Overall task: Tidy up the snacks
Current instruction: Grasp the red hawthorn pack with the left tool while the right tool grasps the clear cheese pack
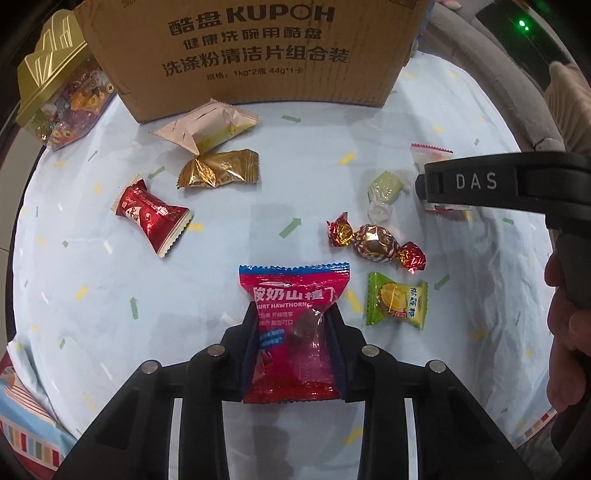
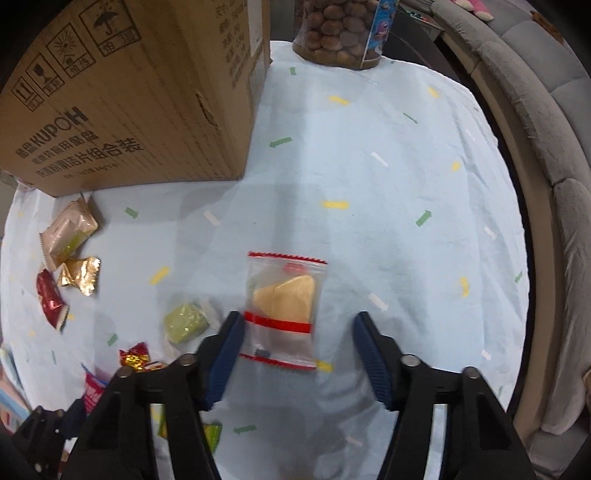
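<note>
My left gripper [image 1: 293, 314] is shut on a pink yogurt hawthorn packet [image 1: 293, 325], held just above the pale blue tablecloth [image 1: 110, 295]. My right gripper [image 2: 299, 325] is open, its fingers on either side of a clear red-striped packet with a yellow wedge [image 2: 284, 306] lying on the cloth. In the left wrist view the right gripper [image 1: 487, 182] covers most of that packet [image 1: 430, 151]. A green durian candy [image 1: 397, 299], a red-gold twist candy [image 1: 375, 242], a pale green candy [image 1: 386, 188], a gold packet [image 1: 219, 170], a red packet [image 1: 151, 214] and a pink packet [image 1: 207, 125] lie scattered.
A large KUPOH cardboard box [image 1: 258, 48] stands at the back of the table. A gold-lidded candy jar [image 1: 59, 92] is at its left. A jar of round brown snacks [image 2: 343, 29] stands behind the box's right corner. A grey sofa [image 2: 546, 110] curves along the right.
</note>
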Demonstrator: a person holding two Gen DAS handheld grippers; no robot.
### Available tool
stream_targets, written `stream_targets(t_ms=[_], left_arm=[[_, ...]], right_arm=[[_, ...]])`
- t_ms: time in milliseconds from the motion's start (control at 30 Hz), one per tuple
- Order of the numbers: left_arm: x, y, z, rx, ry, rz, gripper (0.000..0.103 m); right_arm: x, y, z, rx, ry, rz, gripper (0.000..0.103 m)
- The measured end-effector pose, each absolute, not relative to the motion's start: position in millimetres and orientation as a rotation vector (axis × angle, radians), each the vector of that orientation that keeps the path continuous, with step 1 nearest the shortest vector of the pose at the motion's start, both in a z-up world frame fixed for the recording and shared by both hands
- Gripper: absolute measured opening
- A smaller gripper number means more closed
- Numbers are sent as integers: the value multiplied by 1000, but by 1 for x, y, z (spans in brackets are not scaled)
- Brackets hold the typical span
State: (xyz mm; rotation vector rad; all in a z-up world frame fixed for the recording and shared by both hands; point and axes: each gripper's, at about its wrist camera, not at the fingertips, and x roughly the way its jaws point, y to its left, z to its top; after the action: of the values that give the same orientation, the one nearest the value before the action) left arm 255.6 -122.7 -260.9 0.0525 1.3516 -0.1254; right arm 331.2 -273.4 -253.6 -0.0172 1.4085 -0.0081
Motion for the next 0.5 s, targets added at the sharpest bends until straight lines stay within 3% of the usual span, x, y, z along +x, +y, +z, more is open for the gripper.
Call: stream_targets(t_ms=[67, 233, 500], left_arm=[[257, -121, -263, 46, 1350, -130, 31], [261, -117, -261, 40, 1341, -139, 30], [257, -112, -246, 44, 1320, -141, 30]], right_arm=[[333, -272, -252, -3, 1412, 8, 37], [336, -262, -252, -1, 1402, 17, 28], [331, -269, -244, 19, 1381, 8, 27]])
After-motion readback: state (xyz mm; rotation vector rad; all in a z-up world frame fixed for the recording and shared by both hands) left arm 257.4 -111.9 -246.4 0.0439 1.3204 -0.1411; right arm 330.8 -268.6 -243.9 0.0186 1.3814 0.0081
